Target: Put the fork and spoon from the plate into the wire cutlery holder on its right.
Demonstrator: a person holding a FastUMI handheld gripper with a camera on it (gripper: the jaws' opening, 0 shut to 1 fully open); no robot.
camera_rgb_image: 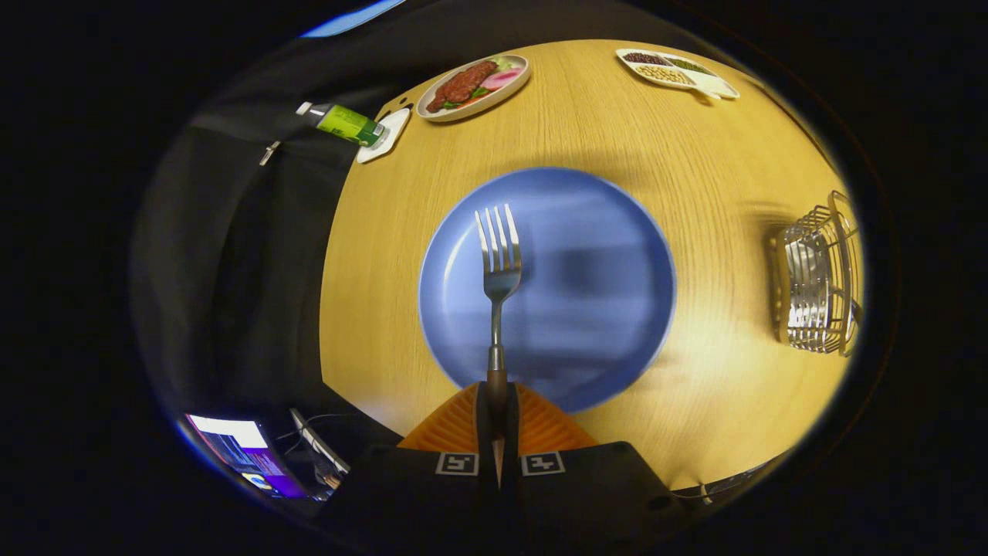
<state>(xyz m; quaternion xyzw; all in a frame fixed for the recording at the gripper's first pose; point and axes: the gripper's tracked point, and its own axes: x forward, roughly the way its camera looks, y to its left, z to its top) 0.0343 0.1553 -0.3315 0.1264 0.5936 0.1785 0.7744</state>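
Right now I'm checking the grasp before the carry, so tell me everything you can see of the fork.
The fork looks like shiny metal, with four tines and a slim neck that runs into a darker handle end. The gripper is shut on that handle, both fingers pressed against it. The fork points straight ahead of the fingers, tines away from them, in line with the grip. It shows over the blue plate; whether it is raised off the plate cannot be told.
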